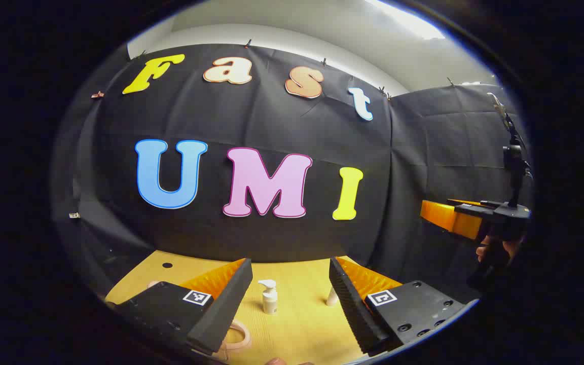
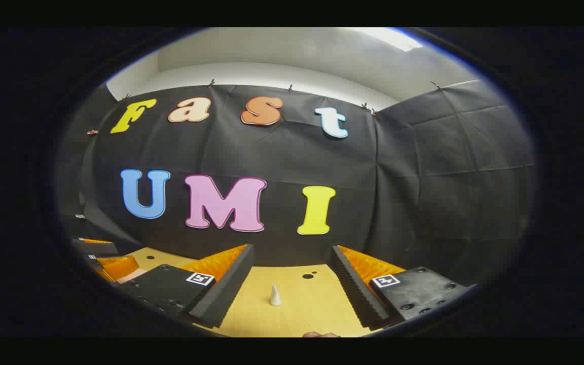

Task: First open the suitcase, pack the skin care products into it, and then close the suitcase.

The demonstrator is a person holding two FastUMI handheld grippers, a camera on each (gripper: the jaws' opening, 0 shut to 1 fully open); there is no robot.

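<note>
In the left gripper view, the left claw (image 1: 289,284) gapes wide above the wooden counter (image 1: 302,329), its far edge meeting the booth wall. A pump bottle (image 1: 269,296) stands between the fingers, untouched. In the right gripper view, the right claw (image 2: 292,274) is equally wide, a white cone-shaped tube (image 2: 275,295) upright on bare counter between its fingers.

- I see a yellow wood-grain table (image 1: 302,324) with small dark holes near its far edge.
- A white pump bottle (image 1: 269,298) stands toward the table's middle in my left gripper view.
- A white cone-shaped tube (image 2: 275,295) shows in my right gripper view.
- A pale pink ring-shaped handle (image 1: 241,335) lies by the near edge.
- Each gripper body carries a black-and-white square marker (image 1: 196,297).
- The wall is black cloth; the ceiling is white.
</note>
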